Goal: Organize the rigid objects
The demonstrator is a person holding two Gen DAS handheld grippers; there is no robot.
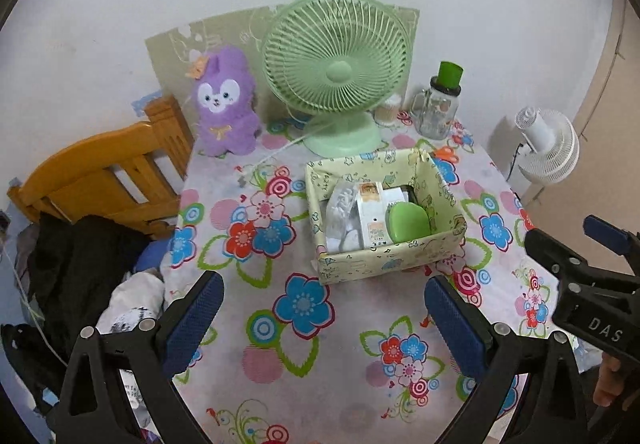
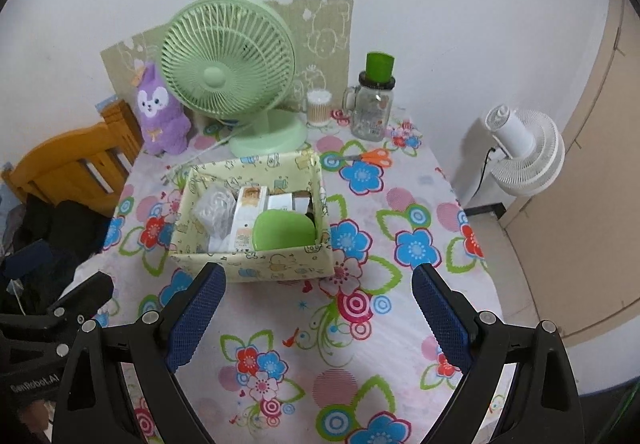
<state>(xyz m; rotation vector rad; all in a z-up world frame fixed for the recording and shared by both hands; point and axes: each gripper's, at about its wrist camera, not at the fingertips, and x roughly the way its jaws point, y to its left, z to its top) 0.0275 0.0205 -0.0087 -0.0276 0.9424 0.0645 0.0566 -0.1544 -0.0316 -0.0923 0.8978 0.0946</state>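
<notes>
Two grippers hang above the flowered tablecloth [image 1: 320, 364], each with its blue pads spread wide and nothing between them: the left gripper [image 1: 324, 308] and the right gripper [image 2: 318, 304]. Just beyond them sits the open box [image 1: 384, 260], holding a green case [image 1: 408, 222], a white carton [image 1: 372, 212] and a clear packet [image 1: 340, 212]. Orange scissors [image 2: 372, 157] lie on the cloth right of the box. Farthest back stand a green fan [image 1: 336, 72], a purple plush toy [image 1: 226, 104] and a glass jar [image 1: 440, 104].

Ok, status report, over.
Left gripper open, empty. Right gripper open, empty. Box on table, already packed. Scissors still loose behind it.
</notes>
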